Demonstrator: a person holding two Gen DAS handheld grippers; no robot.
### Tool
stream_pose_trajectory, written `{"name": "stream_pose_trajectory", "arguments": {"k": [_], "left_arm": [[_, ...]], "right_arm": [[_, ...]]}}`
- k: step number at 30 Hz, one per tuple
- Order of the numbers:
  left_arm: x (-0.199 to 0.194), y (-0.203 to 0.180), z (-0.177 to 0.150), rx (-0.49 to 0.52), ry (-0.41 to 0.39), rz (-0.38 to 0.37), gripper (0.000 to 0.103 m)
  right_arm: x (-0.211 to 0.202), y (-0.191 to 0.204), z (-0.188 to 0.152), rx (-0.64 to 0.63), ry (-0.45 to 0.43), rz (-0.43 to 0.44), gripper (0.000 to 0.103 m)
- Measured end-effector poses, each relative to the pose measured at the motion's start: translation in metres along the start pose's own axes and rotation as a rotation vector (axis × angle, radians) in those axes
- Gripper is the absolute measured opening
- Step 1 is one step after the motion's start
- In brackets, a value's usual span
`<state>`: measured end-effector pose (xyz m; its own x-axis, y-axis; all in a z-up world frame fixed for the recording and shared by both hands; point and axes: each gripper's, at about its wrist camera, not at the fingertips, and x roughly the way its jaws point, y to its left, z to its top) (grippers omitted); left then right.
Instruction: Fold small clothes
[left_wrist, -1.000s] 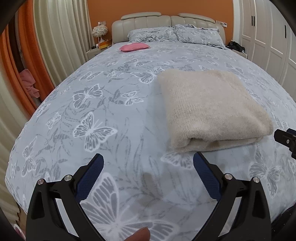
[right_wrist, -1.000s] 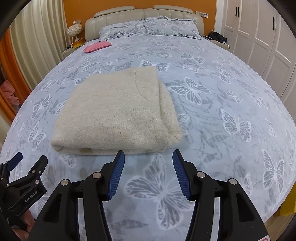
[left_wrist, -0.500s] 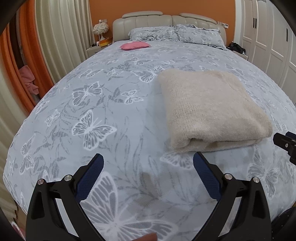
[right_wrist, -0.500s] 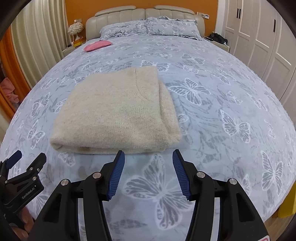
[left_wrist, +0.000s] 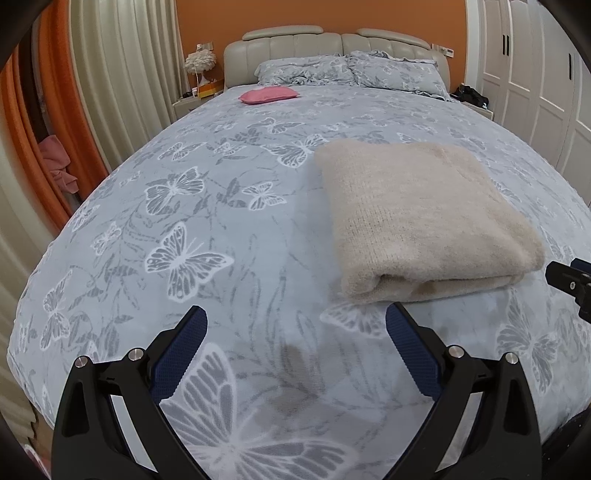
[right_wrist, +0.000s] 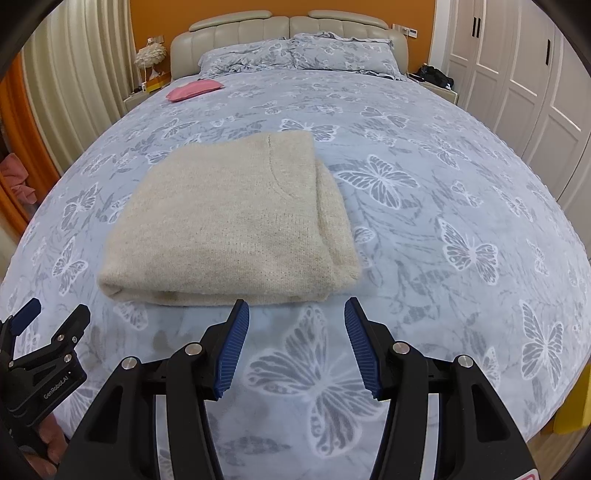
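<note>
Beige knit sweater (left_wrist: 421, 218) lies folded on bed (left_wrist: 221, 229), unchanged; left gripper (left_wrist: 295, 325) and right gripper (right_wrist: 295, 317) both spread, empty, hovering; fold looks done.

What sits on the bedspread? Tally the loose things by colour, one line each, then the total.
On the butterfly bedspread:
Beige: 1, the folded beige sweater
Pink: 1, the pink cushion near the pillows
Grey-blue patterned: 2, the pillows at the headboard
Total: 4
</note>
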<state>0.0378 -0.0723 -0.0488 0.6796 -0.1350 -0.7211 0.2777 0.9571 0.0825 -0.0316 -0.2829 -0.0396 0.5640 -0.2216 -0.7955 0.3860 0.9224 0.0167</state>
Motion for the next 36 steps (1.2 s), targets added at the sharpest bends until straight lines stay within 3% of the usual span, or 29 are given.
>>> {"name": "stream_pose_trajectory", "arguments": {"k": [36], "left_arm": [[0.0019,-0.0084,-0.0022,0.026,0.018,-0.002,0.095]], "right_arm": [[0.0007,-0.0014,0.0006,-0.003,0.001,-0.002,0.053]]}}
